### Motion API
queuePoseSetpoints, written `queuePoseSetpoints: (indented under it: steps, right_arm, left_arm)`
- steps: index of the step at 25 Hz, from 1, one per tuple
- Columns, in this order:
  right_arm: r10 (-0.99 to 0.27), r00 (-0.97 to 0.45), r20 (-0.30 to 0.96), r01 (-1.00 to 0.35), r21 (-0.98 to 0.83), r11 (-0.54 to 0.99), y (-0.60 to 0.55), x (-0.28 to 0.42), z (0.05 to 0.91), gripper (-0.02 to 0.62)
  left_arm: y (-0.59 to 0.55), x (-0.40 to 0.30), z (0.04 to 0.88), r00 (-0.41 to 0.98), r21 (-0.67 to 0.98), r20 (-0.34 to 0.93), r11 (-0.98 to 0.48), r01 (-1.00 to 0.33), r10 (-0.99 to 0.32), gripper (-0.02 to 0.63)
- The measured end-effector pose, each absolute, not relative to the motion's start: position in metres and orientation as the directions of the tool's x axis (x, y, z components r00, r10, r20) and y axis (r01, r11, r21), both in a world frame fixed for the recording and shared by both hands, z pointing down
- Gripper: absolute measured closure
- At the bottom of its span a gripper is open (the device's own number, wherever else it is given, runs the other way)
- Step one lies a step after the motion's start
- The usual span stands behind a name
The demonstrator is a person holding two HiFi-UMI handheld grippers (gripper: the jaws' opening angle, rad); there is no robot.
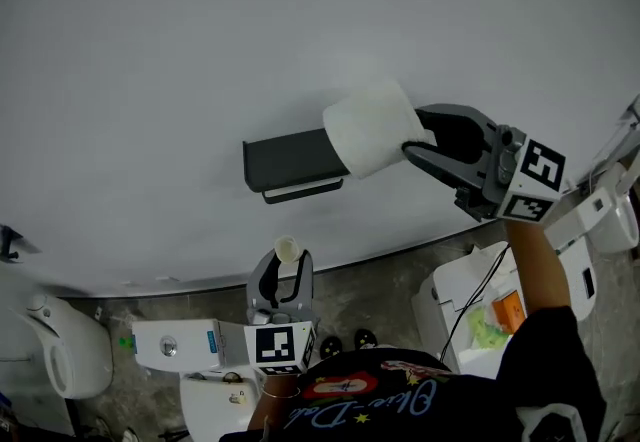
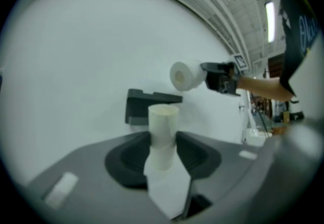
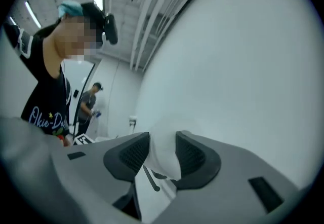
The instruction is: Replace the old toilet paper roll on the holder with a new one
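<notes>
1. White full toilet paper roll (image 1: 372,128) is up against the pale wall (image 1: 200,30), clamped end-on in the right gripper (image 1: 412,136). Jaws stand fairly wide, with one dark pad pressing on each side of the roll.
2. Right gripper view: roll (image 3: 163,154) fills the gap between the pads and touches both. A second person (image 3: 88,104) stands far back by a doorway.
3. Dark grey flat-topped wall holder (image 1: 293,162) is fixed to the wall left of the roll. From the head view the roll overlaps the holder's right end.
4. Left gripper view: roll (image 2: 185,75) sits above and right of the holder (image 2: 144,106), clear of it, not on it.
5. Left gripper (image 1: 284,275) is low, below the holder, pointing at the wall. Its jaws are part open and closed on an off-white empty cardboard tube (image 1: 287,250).
6. Left gripper view: tube (image 2: 163,132) stands upright between the pads, and a loose scrap of white paper (image 2: 169,190) hangs from its lower end.
7. White toilet (image 1: 50,355) is on the floor at the far left of the head view, well apart from both grippers.
</notes>
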State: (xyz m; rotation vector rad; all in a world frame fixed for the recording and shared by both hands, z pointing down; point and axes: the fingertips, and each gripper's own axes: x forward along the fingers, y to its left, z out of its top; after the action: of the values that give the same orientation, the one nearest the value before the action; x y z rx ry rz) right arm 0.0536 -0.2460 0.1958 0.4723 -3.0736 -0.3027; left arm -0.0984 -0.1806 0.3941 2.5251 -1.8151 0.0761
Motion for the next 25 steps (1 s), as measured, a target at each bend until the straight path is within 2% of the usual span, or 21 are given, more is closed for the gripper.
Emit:
queuePoseSetpoints:
  steps: [2,4,8,11,15,19,25]
  right_arm:
    - [-0.362,-0.921,-0.146,-0.374,0.068,0.925,-0.246,0.086,0.211,0.423]
    - [-0.425,-0.880,-0.214,-0.426,-0.045,0.904,-0.246,0.107,0.238,0.425]
    - [-0.539,-0.805,-0.246,-0.481,-0.259,0.837,-0.256,0.118,0.310,0.425]
    - [-0.583,-0.772,-0.253,-0.474,-0.382,0.793,-0.265,0.106,0.349,0.435]
    - [-0.569,-0.786,-0.242,-0.445,-0.417,0.792,-0.280,0.085,0.370,0.439]
    - [-0.545,-0.780,-0.306,-0.361,-0.492,0.792,-0.288,0.081,0.371,0.442]
    - [-0.444,-0.849,-0.286,-0.291,-0.448,0.845,-0.278,0.049,0.367,0.442]
  left_arm:
    - [-0.185,-0.093,0.391,0.327,-0.018,0.063,-0.329,-0.944,-0.943,0.448]
    - [-0.188,-0.092,0.388,0.332,-0.026,0.060,-0.334,-0.942,-0.941,0.448]
    - [-0.190,-0.092,0.387,0.344,-0.044,0.068,-0.347,-0.937,-0.936,0.448]
    - [-0.186,-0.098,0.389,0.338,-0.056,0.085,-0.343,-0.938,-0.937,0.448]
    - [-0.180,-0.105,0.388,0.294,-0.069,0.097,-0.302,-0.951,-0.951,0.448]
    - [-0.175,-0.115,0.390,0.247,-0.067,0.101,-0.254,-0.965,-0.964,0.448]
    - [-0.174,-0.116,0.390,0.225,-0.064,0.104,-0.232,-0.971,-0.969,0.448]
